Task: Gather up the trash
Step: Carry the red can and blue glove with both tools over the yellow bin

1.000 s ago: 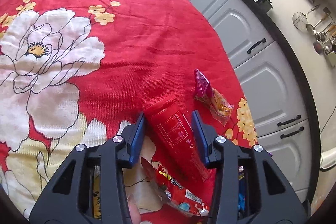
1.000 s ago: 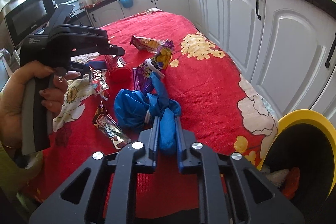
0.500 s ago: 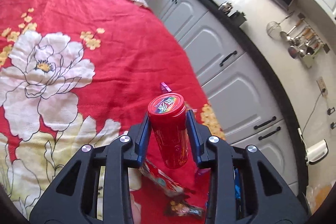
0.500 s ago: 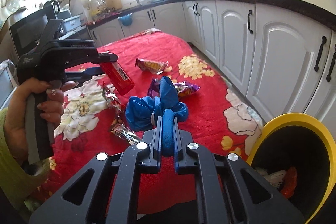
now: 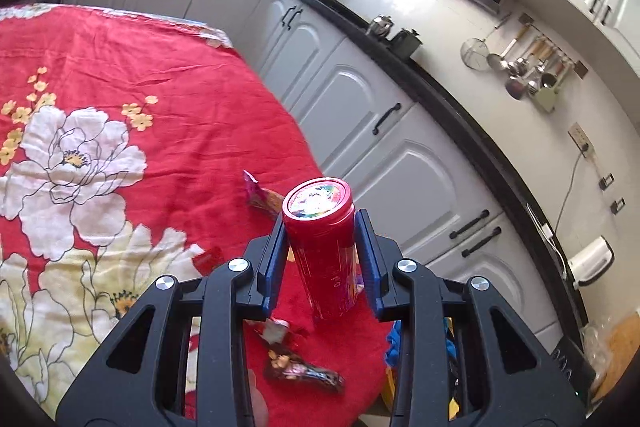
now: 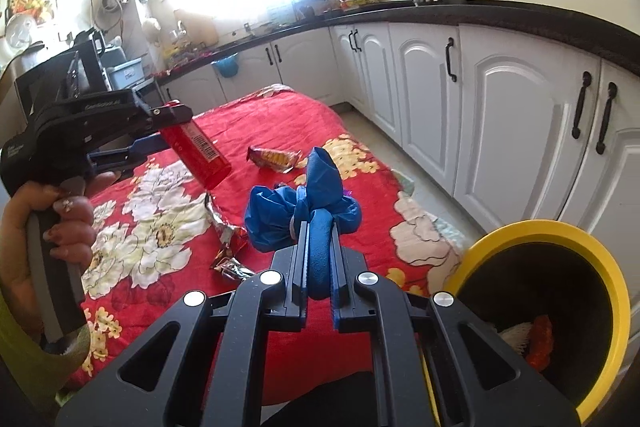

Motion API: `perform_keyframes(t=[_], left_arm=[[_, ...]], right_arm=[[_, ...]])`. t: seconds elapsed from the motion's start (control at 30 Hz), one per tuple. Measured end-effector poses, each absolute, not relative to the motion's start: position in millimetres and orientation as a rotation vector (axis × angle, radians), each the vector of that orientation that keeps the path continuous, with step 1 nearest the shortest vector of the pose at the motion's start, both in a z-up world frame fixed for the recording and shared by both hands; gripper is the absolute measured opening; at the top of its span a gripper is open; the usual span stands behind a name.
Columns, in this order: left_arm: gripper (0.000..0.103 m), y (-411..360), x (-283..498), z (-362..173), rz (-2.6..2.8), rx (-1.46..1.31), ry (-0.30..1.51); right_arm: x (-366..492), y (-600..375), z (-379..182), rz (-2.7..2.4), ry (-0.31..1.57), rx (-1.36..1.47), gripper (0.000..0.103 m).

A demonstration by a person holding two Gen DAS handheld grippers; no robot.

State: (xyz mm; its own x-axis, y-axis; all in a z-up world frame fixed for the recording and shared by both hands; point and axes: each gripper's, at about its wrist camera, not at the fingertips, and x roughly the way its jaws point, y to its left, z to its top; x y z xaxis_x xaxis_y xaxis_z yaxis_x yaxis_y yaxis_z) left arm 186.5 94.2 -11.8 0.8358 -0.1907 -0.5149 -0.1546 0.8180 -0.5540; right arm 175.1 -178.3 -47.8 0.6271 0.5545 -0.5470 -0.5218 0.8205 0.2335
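Left gripper (image 5: 320, 259) clamped on red can (image 5: 320, 247), lifted clear of cloth (image 5: 160, 75); keep squeeze firm, can tilts.
Right gripper (image 6: 319, 267) pinched on blue bag (image 6: 300, 215), above table; bin (image 6: 560, 231) close right. Carry over rim before releasing.

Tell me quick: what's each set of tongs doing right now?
Left tongs: closed on the red can, lifted off the table.
Right tongs: closed on the blue bag, beside the yellow-rimmed bin.
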Motion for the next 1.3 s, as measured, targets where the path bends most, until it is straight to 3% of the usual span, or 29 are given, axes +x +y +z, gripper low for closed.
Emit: perform_keyframes(t=[1.3], left_arm=[[0.025, -43, 167, -1, -0.237, -0.358, 0.603]], right_arm=[[155, -286, -39, 0.413, 0.587, 0.087, 0.008]])
